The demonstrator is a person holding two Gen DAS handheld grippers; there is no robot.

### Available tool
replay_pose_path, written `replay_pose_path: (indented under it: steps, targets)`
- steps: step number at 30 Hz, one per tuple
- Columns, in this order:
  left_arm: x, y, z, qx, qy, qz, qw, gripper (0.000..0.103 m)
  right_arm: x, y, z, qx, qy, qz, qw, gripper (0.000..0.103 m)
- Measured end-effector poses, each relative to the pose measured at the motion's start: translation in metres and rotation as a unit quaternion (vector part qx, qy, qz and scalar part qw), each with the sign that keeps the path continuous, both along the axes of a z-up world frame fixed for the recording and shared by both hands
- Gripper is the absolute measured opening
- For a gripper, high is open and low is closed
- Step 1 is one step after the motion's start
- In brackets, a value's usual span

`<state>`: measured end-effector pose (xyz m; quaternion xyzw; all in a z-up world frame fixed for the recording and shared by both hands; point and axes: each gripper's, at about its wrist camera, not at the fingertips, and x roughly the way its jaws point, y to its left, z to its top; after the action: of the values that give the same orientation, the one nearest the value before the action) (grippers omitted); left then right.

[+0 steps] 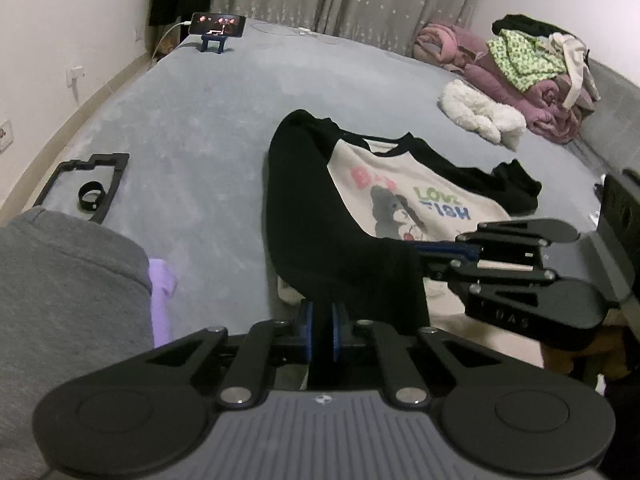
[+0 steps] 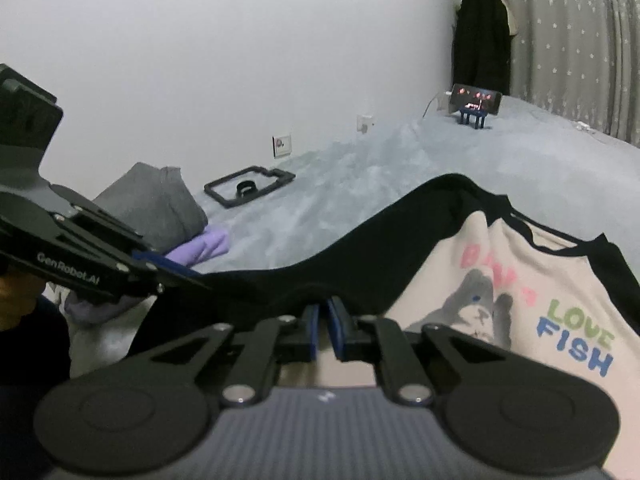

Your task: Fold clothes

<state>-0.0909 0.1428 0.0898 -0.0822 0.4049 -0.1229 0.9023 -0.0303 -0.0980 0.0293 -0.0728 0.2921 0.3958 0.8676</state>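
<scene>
A cream raglan shirt [image 1: 404, 200] with black sleeves and a "LOVE FISH" cat print lies on the grey bed; it also shows in the right wrist view [image 2: 520, 280]. Its left black sleeve [image 1: 316, 216] is folded down toward me. My left gripper [image 1: 321, 320] is shut on the black sleeve's end. My right gripper [image 2: 324, 320] is shut on the black sleeve fabric [image 2: 320, 272] close beside it. The right gripper shows in the left wrist view [image 1: 440, 252], and the left gripper shows in the right wrist view [image 2: 176, 270].
A folded grey garment [image 1: 60, 300] on a purple one [image 1: 162, 296] lies at the near left. A black frame [image 1: 84, 184] and a phone on a stand [image 1: 218, 26] sit on the bed [image 1: 208, 128]. A pile of clothes [image 1: 516, 76] lies at the far right.
</scene>
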Motion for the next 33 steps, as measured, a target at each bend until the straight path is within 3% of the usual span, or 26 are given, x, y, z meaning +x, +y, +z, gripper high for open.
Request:
replay_pose_path:
  steps: [3,5,7,10,12,14,15,16,18,21,25,29,33]
  targets:
    - [0.001,0.001,0.000,0.006,-0.001,0.004,1.0000,0.001,-0.002,0.004,0.000,-0.005,-0.010,0.008,1.000,0.008]
    - [0.002,0.003,0.001,-0.001,-0.002,0.004,1.0000,0.001,-0.004,0.010,-0.006,-0.031,-0.021,0.018,0.999,0.015]
    - [0.002,0.002,0.002,-0.002,-0.003,0.004,1.0000,0.001,-0.008,0.017,-0.014,-0.070,-0.042,0.016,0.996,0.061]
    - [0.004,0.003,-0.001,0.000,-0.001,0.006,1.0000,0.001,-0.021,0.023,-0.022,-0.123,-0.099,0.031,0.987,0.066]
    - [0.006,0.004,-0.001,-0.005,0.001,0.012,0.9999,0.001,-0.027,0.026,-0.023,-0.137,-0.120,0.045,0.982,0.063]
    - [0.006,0.006,0.000,-0.012,-0.001,0.017,0.9998,0.001,-0.033,0.030,-0.024,-0.143,-0.131,0.071,0.978,0.046]
    - [0.006,0.007,0.002,-0.015,-0.003,0.018,0.9997,0.001,-0.037,0.032,-0.023,-0.144,-0.138,0.085,0.976,0.027]
    - [0.006,0.008,0.003,-0.018,-0.005,0.020,0.9996,0.001,-0.041,0.034,-0.023,-0.144,-0.144,0.099,0.974,0.017]
    - [0.006,0.010,0.007,-0.026,-0.011,0.023,0.9993,0.001,-0.044,0.038,-0.019,-0.138,-0.155,0.099,0.973,0.008]
    - [0.010,0.023,0.013,-0.059,-0.012,0.044,0.9972,0.001,-0.039,0.034,-0.006,-0.093,-0.146,0.077,0.982,0.008]
    - [0.015,0.038,0.019,-0.088,-0.017,0.070,0.9935,0.006,-0.009,0.019,0.023,0.007,-0.091,0.022,0.996,0.007]
    - [0.020,0.035,0.016,-0.083,-0.023,0.076,0.9934,0.007,0.037,0.017,0.054,0.063,-0.052,-0.028,0.996,0.007]
    - [0.039,0.022,0.003,-0.066,-0.017,0.090,0.9936,0.010,0.105,0.021,0.082,0.120,-0.011,-0.083,0.989,0.007]
